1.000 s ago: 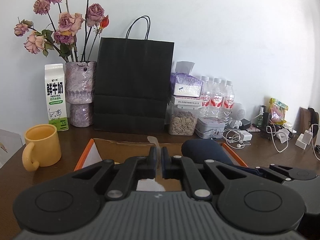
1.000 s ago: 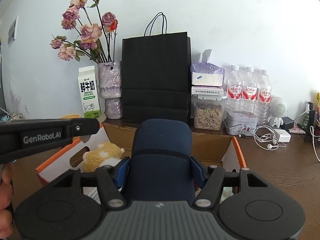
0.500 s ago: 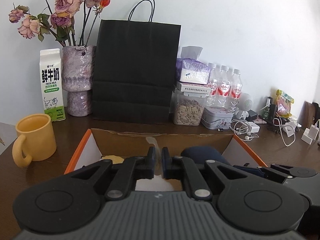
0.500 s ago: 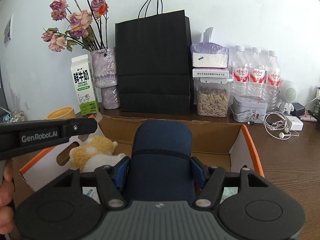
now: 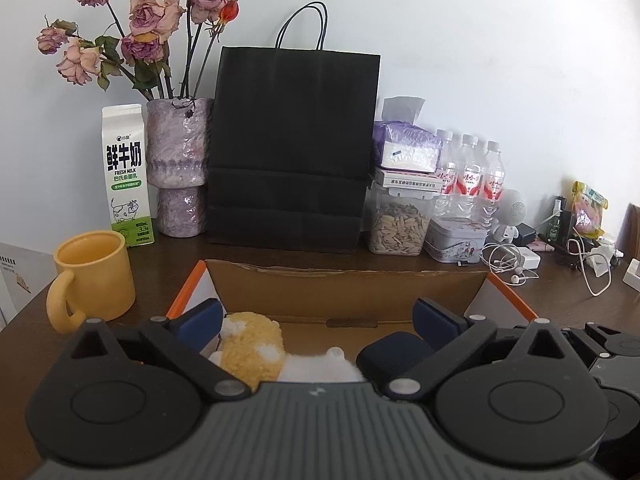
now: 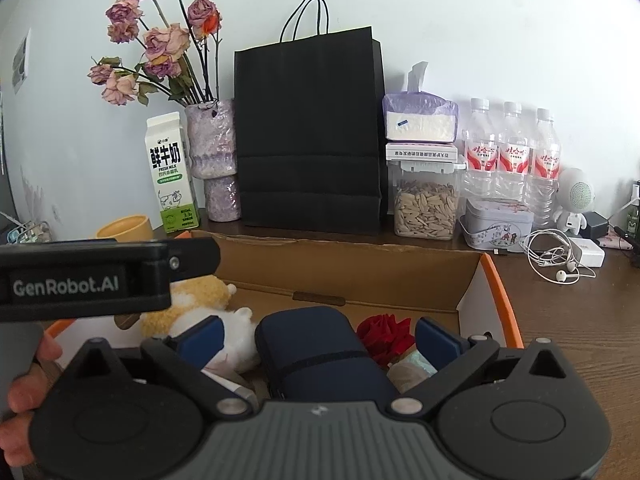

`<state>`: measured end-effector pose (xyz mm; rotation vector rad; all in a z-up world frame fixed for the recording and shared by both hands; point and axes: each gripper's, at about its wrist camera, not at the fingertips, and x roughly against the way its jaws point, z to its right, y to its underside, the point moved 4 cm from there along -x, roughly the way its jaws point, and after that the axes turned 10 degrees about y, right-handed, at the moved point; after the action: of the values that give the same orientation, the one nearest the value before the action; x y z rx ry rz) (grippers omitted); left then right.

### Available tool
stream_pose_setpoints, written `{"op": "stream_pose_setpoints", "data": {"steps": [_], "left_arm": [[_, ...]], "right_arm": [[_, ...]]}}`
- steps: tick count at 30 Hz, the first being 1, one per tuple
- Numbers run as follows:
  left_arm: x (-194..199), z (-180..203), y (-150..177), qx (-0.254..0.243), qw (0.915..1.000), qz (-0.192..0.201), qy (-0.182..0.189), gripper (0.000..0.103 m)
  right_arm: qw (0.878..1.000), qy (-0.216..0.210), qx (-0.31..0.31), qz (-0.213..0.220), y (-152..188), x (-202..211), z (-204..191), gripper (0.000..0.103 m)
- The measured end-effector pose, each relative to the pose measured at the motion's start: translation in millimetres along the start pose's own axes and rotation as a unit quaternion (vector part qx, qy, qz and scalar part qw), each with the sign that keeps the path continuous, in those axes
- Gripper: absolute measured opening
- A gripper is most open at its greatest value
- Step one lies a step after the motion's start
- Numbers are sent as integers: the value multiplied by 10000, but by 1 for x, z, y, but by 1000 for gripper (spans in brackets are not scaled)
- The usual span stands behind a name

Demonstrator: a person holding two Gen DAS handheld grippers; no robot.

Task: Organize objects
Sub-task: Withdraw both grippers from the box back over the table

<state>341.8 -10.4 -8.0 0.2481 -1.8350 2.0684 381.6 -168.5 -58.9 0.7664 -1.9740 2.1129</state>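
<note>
An open cardboard box [image 6: 360, 264] with orange outer walls sits on the dark wooden table. Inside lie a navy blue pouch [image 6: 320, 356], a yellow and white plush toy [image 6: 200, 300] and a red fabric flower [image 6: 386, 336]. My right gripper [image 6: 318, 334] is open, its jaws wide on either side of the pouch, which lies in the box. My left gripper [image 5: 318, 316] is open and empty above the box [image 5: 348, 288], over the plush toy [image 5: 252, 340] and beside the pouch [image 5: 394, 350]. The left gripper's body shows at the left of the right wrist view.
A yellow mug [image 5: 94, 272] stands left of the box. Along the wall stand a milk carton [image 5: 126, 176], a vase of dried roses [image 5: 178, 168], a black paper bag [image 5: 292, 148], a seed jar [image 5: 400, 224], a tin [image 5: 456, 238], water bottles [image 5: 472, 176] and cables [image 5: 508, 264].
My right gripper has opened and let go of the navy pouch, which now lies in the box. My left gripper has opened from shut.
</note>
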Motion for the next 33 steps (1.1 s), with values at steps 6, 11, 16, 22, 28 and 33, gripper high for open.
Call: {"op": "stream_pose_setpoints", "data": {"steps": [6, 11, 16, 22, 28, 33], "left_arm": [[3, -1, -1, -3, 10000, 14, -6, 103], [8, 0, -2, -1, 10000, 53, 15, 103], [21, 3, -3, -25, 9999, 137, 43, 103], [44, 8, 1, -19, 9997, 258, 56, 103], [71, 9, 10, -11, 9996, 254, 98, 103], [94, 9, 20, -38, 9998, 186, 76, 103]], "right_arm": [[10000, 19, 27, -27, 1, 1, 0, 103], [10000, 46, 45, 40, 1, 10, 1, 103], [9998, 91, 94, 170, 0, 27, 1, 103], [9996, 114, 74, 253, 4, 48, 2, 103], [9994, 156, 107, 274, 14, 75, 2, 103], [9996, 199, 101, 170, 30, 97, 2, 103]]}}
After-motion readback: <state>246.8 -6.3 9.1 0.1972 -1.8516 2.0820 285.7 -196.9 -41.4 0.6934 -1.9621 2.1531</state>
